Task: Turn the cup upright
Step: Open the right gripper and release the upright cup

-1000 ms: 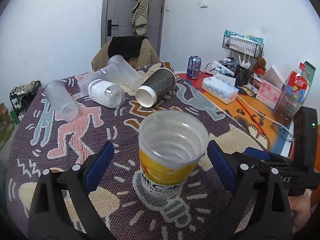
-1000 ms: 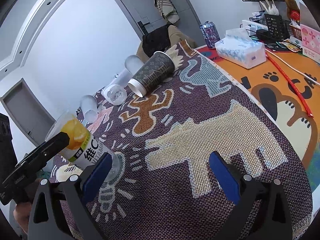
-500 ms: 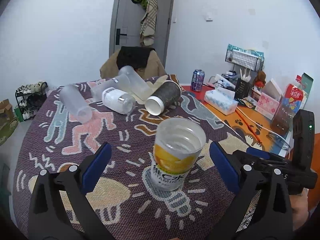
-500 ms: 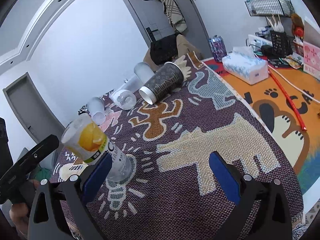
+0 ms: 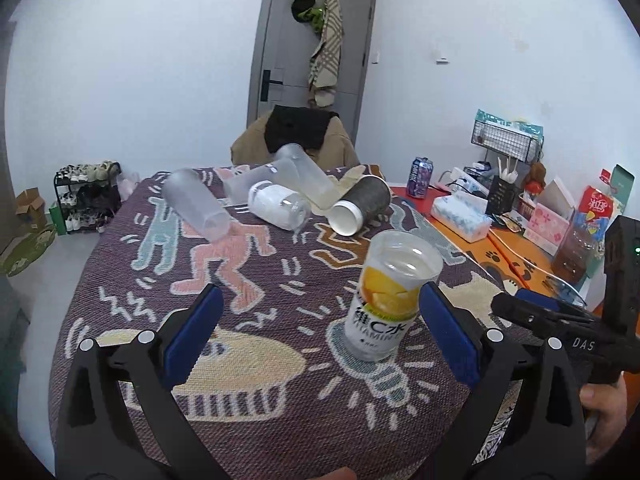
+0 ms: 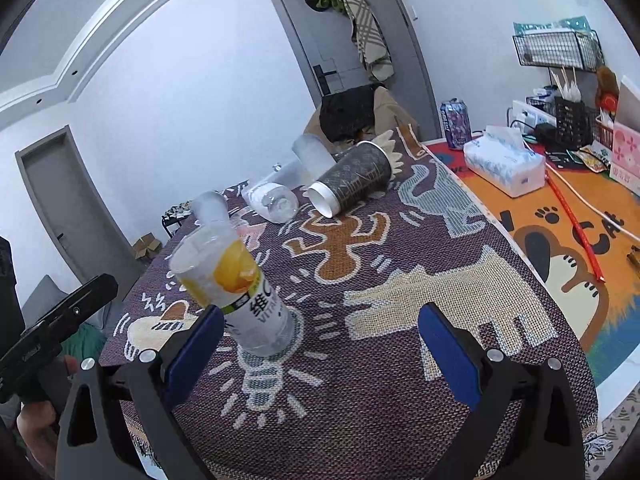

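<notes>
A clear plastic cup with a yellow-and-white vitamin label stands upright on the patterned cloth; it also shows in the right wrist view. My left gripper is open and empty, drawn back from the cup, which stands near its right finger. My right gripper is open and empty, with the cup by its left finger. Farther back several cups lie on their sides: a dark paper cup, a white-labelled clear cup and a frosted cup.
The table carries a purple figure-patterned cloth and an orange mat on the right. A tissue box, a soda can, a wire rack and snack packs stand at the right. A chair with a jacket stands behind the table.
My left gripper has pulled back and up from the upright labelled cup, which stays standing on the cloth. The right gripper's view has lifted slightly.
</notes>
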`<action>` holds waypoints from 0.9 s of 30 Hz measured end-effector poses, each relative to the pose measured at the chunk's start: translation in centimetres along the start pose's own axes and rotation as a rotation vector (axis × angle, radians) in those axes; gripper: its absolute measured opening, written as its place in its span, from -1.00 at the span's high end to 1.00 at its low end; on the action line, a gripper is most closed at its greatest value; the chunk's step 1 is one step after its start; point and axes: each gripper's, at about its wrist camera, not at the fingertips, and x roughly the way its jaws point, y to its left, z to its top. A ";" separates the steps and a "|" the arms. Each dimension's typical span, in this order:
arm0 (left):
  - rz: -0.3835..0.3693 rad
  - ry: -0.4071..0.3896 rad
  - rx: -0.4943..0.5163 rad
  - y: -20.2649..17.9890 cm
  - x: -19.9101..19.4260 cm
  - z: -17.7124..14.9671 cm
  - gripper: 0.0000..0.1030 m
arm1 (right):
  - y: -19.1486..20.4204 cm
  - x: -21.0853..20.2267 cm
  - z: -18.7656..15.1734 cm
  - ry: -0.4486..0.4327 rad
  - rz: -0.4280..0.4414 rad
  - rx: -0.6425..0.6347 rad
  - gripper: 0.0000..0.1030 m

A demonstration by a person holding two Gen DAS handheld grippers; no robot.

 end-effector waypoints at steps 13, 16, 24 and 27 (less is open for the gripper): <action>0.068 -0.027 -0.030 3.3 -3.1 -1.1 -0.89 | 2.6 -1.3 -0.2 -0.018 0.010 -0.050 -0.85; 0.074 -0.037 -0.023 3.6 -3.6 -1.1 -0.89 | 3.0 -1.6 -0.2 -0.021 0.015 -0.056 -0.85; 0.077 -0.048 -0.025 3.7 -4.1 -1.0 -0.89 | 3.7 -1.9 -0.2 -0.029 0.013 -0.073 -0.85; 0.075 -0.045 -0.022 3.7 -4.0 -1.0 -0.89 | 3.7 -1.9 -0.2 -0.032 0.008 -0.075 -0.85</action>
